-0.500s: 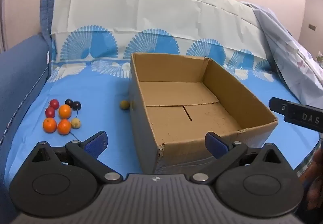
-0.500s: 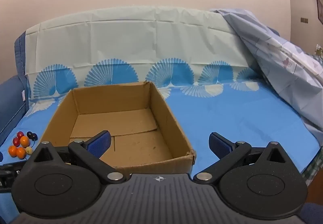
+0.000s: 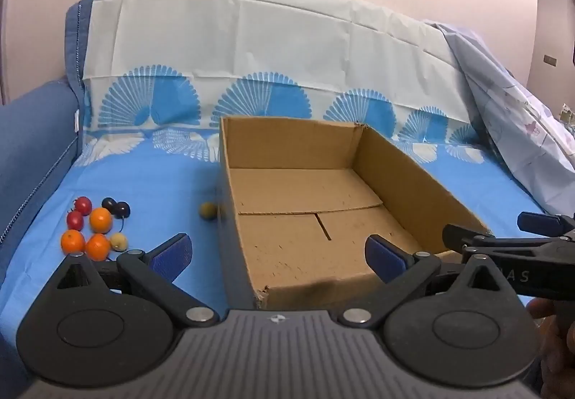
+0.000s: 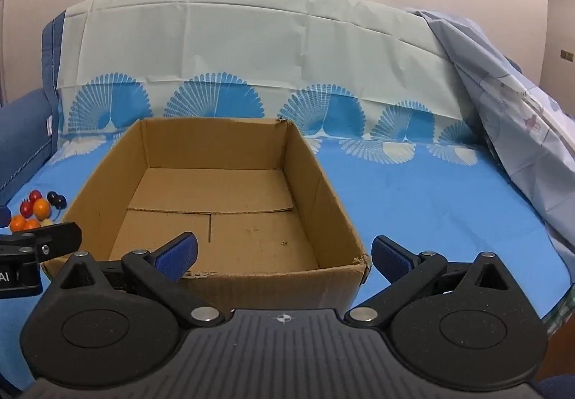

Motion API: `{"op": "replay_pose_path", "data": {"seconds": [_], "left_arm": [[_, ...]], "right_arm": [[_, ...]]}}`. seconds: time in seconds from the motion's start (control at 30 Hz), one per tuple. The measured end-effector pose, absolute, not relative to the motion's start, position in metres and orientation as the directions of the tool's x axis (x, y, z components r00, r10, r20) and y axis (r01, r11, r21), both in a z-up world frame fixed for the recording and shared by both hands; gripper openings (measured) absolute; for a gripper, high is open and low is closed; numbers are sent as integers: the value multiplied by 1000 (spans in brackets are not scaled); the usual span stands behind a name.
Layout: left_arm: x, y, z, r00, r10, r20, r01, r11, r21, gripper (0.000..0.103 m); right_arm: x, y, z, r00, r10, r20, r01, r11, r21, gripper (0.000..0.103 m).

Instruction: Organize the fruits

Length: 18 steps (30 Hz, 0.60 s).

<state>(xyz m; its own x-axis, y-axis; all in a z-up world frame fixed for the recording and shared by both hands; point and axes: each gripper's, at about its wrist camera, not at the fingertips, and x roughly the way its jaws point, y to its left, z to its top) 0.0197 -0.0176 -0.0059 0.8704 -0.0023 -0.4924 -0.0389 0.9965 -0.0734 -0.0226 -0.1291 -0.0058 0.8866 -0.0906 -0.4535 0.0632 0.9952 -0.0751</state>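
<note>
Both grippers wide and empty: left gripper [image 3: 276, 251] poised over the near left corner of the cardboard box [image 3: 424, 183], right gripper [image 4: 284, 253] over the box's near wall, nothing between either set of blue pads. Box bare inside, so sorting judged not yet begun. Fruit cluster [image 3: 95, 228] well left of the box on the blue sheet [image 3: 154, 183]: three oranges, two red fruits, two dark ones joined by a stem, one pale round one. Yellowish fruit [image 3: 208, 210] lying alone just beside the box's left wall. Likely trouble: round fruit on soft bedding, apt to roll away if nudged by a wide pad; oranges touching one another, so two easily caught or one squeezed out sideways; the stemmed dark pair liable to drag a neighbour along; the lone fruit tight against cardboard, hard to straddle without bumping the wall. Left wrist view alone shows the lone fruit and the whole cluster, plus the right gripper's tips right of the box; right wrist view hides the lone fruit behind the box wall and crops the cluster, yet shows the open sheet right of the box.
</note>
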Motion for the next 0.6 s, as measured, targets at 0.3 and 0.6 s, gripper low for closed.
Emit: {"op": "replay_pose_path", "data": {"seconds": [0.3,0.6], "left_arm": [[25,-17,-7,863,5,-505,-50,996,-76,103],[24,-24,-9,858,-5,-513,-29,998,-58,103]], "right_arm": [[-14,-123,-8,882,-109,-458,80,993,-84,93],[-19,-116,-7,901,-85,-426,58,995,-77,92]]}}
